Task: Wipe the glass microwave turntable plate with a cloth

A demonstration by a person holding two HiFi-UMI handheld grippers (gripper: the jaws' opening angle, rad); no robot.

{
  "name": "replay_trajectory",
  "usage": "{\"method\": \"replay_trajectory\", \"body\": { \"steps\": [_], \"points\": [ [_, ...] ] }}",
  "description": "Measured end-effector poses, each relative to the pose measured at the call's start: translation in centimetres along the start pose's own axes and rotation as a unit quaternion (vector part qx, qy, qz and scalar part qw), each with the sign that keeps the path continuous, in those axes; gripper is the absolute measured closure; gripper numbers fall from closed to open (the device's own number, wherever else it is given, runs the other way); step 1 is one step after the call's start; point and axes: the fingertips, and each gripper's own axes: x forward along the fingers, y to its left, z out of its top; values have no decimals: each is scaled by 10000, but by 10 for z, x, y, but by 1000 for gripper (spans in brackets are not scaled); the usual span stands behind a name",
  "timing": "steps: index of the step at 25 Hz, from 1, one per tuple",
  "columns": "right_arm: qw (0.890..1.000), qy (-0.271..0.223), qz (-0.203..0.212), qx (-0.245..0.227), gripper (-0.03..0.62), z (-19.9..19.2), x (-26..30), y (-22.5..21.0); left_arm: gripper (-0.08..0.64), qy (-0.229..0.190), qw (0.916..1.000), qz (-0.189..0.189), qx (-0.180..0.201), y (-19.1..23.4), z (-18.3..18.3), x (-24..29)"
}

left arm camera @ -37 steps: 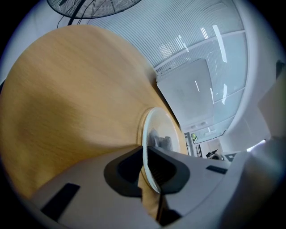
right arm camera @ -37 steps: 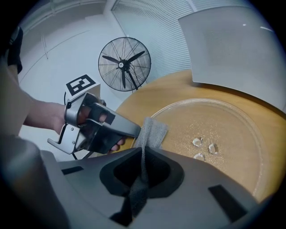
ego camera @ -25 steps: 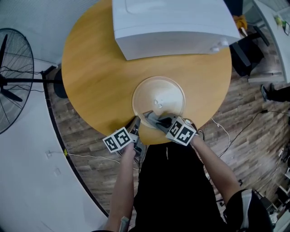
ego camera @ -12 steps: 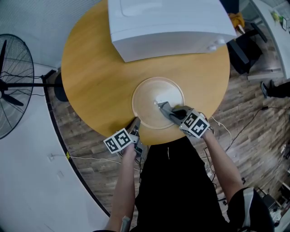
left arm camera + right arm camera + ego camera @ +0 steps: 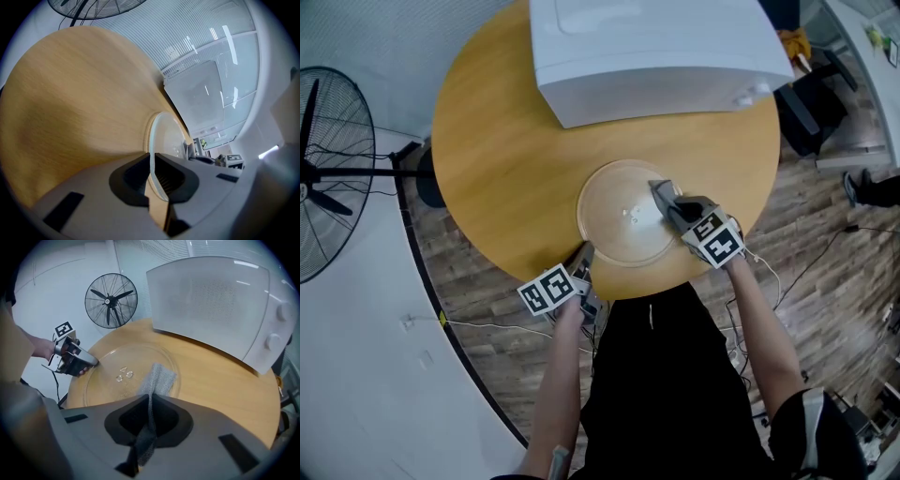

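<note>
The round glass turntable plate point(image 5: 623, 220) lies flat on the round wooden table point(image 5: 497, 159), near its front edge. My left gripper point(image 5: 585, 253) is shut on the plate's near-left rim; in the left gripper view the rim point(image 5: 153, 140) runs between the jaws of the left gripper point(image 5: 152, 171). My right gripper point(image 5: 668, 203) is shut on a grey cloth point(image 5: 656, 188) over the plate's right side. In the right gripper view the cloth point(image 5: 157, 378) hangs from the right gripper point(image 5: 150, 414) and its free end rests on the plate point(image 5: 112, 364).
A white microwave point(image 5: 652, 52) stands at the back of the table, just beyond the plate. A standing fan point(image 5: 323, 173) is on the floor to the left. The table edge runs close behind both grippers. A cable point(image 5: 769, 272) lies on the wood floor.
My right gripper has swept the cloth from the plate's near edge across its middle to the right side. The left gripper and the plate have stayed put.
</note>
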Motion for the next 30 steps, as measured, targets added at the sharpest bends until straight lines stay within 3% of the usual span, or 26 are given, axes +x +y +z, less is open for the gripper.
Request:
{"method": "replay_trajectory", "body": {
  "steps": [6, 12, 22, 30],
  "points": [
    [9989, -96, -447, 143, 569, 19, 7, -25, 532, 80, 9999, 7, 105, -1, -1, 1],
    [9982, -144, -578, 106, 569, 46, 23, -36, 532, 89, 9999, -15, 82, -1, -1, 1],
    [9971, -554, -464, 232, 569, 93, 49, -33, 531, 90, 9999, -19, 80, -2, -1, 1],
    [9966, -780, -202, 181, 571, 119, 71, 4, 531, 48, 9999, 38, 79, -1, -1, 1]
  ]
}}
